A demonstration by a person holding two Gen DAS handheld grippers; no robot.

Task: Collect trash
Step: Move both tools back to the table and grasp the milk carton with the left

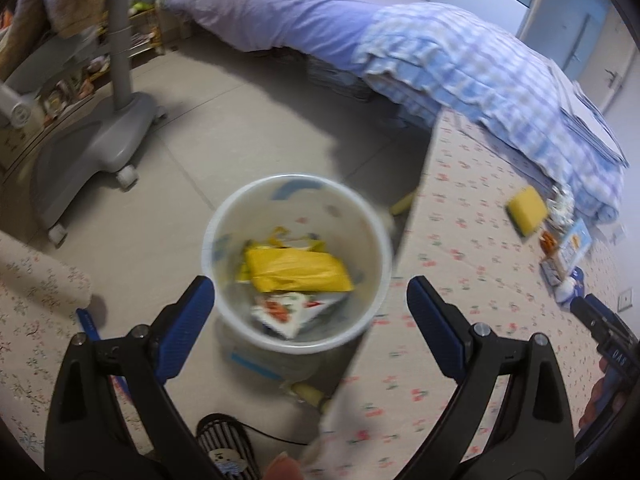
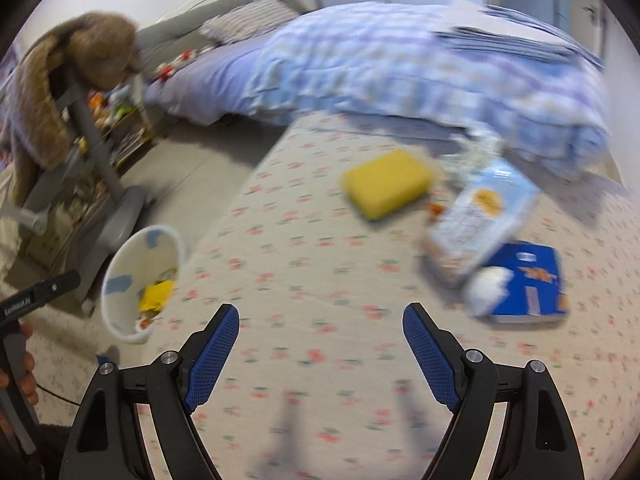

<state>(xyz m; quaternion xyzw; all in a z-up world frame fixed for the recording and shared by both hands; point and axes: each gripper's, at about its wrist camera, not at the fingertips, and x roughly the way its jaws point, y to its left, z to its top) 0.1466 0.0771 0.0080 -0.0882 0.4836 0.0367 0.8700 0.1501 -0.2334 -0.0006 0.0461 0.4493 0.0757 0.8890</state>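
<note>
A white trash bin (image 1: 224, 216) stands on the floor beside a floral-cloth table (image 1: 460, 264); it also shows in the right wrist view (image 2: 120, 276). Inside lie a yellow bag (image 1: 296, 266) and a white printed wrapper (image 1: 288, 310). My left gripper (image 1: 310, 296) is open and empty just above the bin's mouth. My right gripper (image 2: 320, 324) is open and empty above the table (image 2: 304, 248). On the table lie a yellow sponge (image 2: 386, 188), a light-blue packet (image 2: 480, 212), a blue packet (image 2: 528, 280), a white crumpled tissue (image 2: 486, 286) and a clear crumpled wrapper (image 2: 476, 148).
A bed with a blue checked quilt (image 1: 460, 64) runs behind the table. A grey wheeled chair base (image 1: 100, 140) stands left of the bin. A striped slipper (image 1: 228, 448) and small scraps (image 1: 308, 392) lie on the floor near the bin.
</note>
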